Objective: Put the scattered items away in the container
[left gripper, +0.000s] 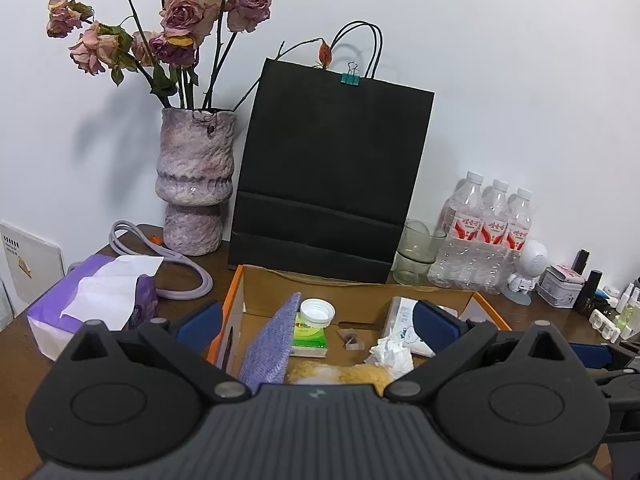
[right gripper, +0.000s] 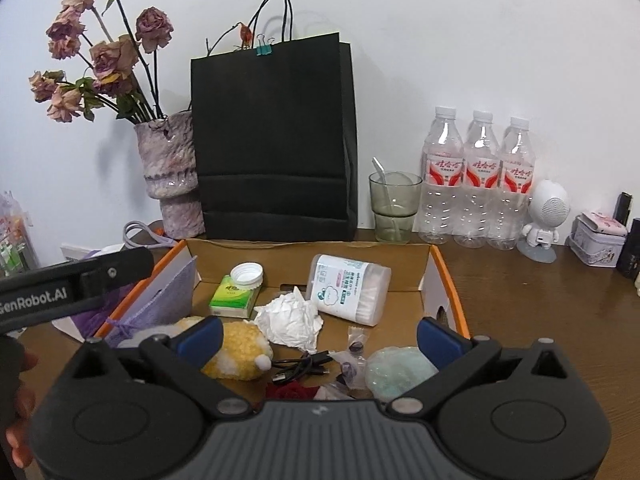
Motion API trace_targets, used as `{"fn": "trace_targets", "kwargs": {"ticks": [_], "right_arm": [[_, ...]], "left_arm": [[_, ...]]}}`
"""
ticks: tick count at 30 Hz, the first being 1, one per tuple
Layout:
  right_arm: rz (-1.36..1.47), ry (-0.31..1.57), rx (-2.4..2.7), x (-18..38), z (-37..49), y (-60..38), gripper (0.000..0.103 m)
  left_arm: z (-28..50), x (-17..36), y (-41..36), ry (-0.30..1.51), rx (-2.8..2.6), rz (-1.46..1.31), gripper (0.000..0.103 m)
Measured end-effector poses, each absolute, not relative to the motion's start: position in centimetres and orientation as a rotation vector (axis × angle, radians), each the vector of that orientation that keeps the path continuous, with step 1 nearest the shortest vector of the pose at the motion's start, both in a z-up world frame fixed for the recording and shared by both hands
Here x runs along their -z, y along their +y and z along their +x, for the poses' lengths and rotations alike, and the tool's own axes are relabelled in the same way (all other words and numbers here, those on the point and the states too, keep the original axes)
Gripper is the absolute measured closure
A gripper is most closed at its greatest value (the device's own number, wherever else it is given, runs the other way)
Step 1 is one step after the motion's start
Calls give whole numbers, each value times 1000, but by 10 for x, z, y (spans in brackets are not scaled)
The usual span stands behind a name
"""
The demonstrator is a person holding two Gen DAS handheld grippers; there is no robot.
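A cardboard box (right gripper: 436,276) with orange edges lies in front of both grippers and holds the tidied items. Inside it are a cotton swab tub (right gripper: 348,290), a crumpled tissue (right gripper: 290,318), a green tissue pack (right gripper: 234,296) with a white cap (right gripper: 247,274) on it, a yellow plush (right gripper: 240,350), a black cable (right gripper: 300,368) and a purple cloth (right gripper: 160,304). My right gripper (right gripper: 320,338) hangs open over the box's near side, with nothing between its jaws. My left gripper (left gripper: 318,322) is open too, over the same box (left gripper: 236,292), above the purple cloth (left gripper: 272,344) and crumpled tissue (left gripper: 390,356).
A black paper bag (right gripper: 272,140) and a vase of dried roses (right gripper: 170,176) stand behind the box. On the right are a glass (right gripper: 394,208), three water bottles (right gripper: 476,184), a white figurine (right gripper: 546,216) and a tin (right gripper: 598,240). A purple tissue pack (left gripper: 92,304) lies left.
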State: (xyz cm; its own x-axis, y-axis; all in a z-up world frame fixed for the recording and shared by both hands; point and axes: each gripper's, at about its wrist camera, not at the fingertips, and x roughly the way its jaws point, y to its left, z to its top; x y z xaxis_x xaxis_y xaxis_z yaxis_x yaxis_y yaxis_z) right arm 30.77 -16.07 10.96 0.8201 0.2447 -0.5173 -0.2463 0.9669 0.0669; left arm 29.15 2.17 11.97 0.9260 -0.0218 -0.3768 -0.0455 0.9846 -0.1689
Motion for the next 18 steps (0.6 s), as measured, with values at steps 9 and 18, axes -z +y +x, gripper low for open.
{"fn": "trace_targets", "kwargs": {"ticks": [9, 18], "right_arm": [[-8, 558, -242, -110, 277, -172, 0], [-17, 549, -247, -97, 230, -182, 0]], "left_arm": [[259, -116, 16, 387, 29, -131, 0], [211, -104, 11, 391, 72, -95, 0]]}}
